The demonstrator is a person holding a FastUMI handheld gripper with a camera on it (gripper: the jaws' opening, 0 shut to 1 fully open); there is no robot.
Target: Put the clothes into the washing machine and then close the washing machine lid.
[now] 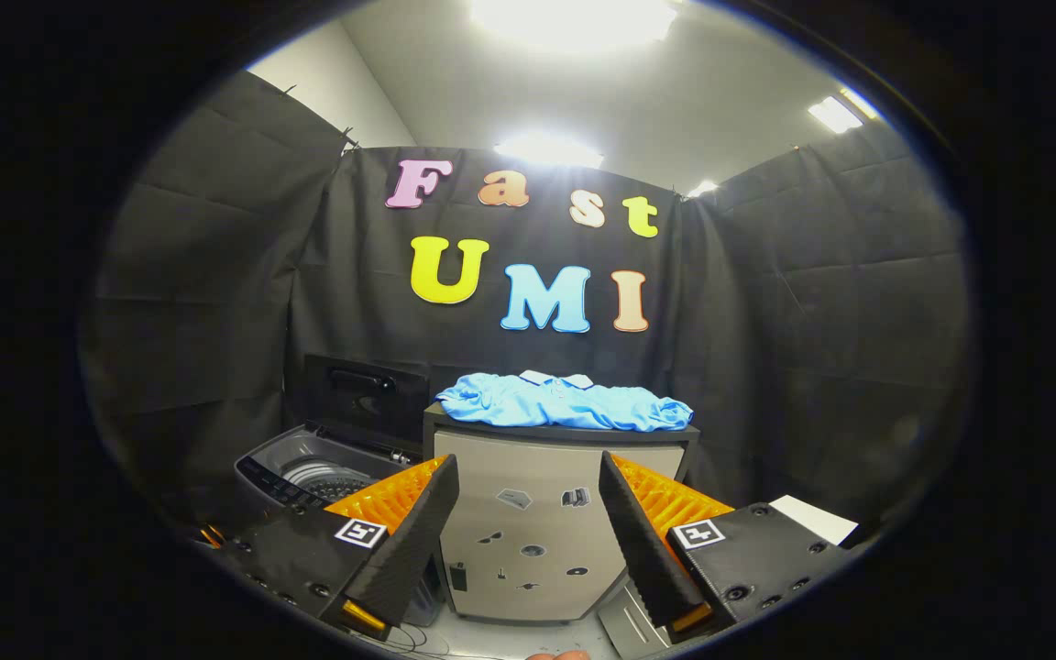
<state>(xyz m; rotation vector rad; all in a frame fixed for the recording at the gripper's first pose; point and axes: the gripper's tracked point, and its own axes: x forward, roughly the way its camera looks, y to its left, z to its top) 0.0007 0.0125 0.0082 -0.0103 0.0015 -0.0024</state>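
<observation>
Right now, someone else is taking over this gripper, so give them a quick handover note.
Gripper: open, holding nothing, fingers spread and aimed at the cabinet.
Clothes: blue garment lies on top of the cabinet, beyond the fingers.
Washing machine: beside the cabinet, lid raised, drum open.
Done: nothing loaded yet.
Left: grasp the garment, drop it into the drum, close the lid.

Staged recording booth, not a real home: black cloth walls (216, 257) hung on three sides, white ceiling with bright panel lights (574, 18) above. Props mimic a laundry corner: top-loading washing machine (308, 472) with lid (363, 394) up, beside a grey cabinet (537, 522) holding blue clothes (565, 403).
</observation>
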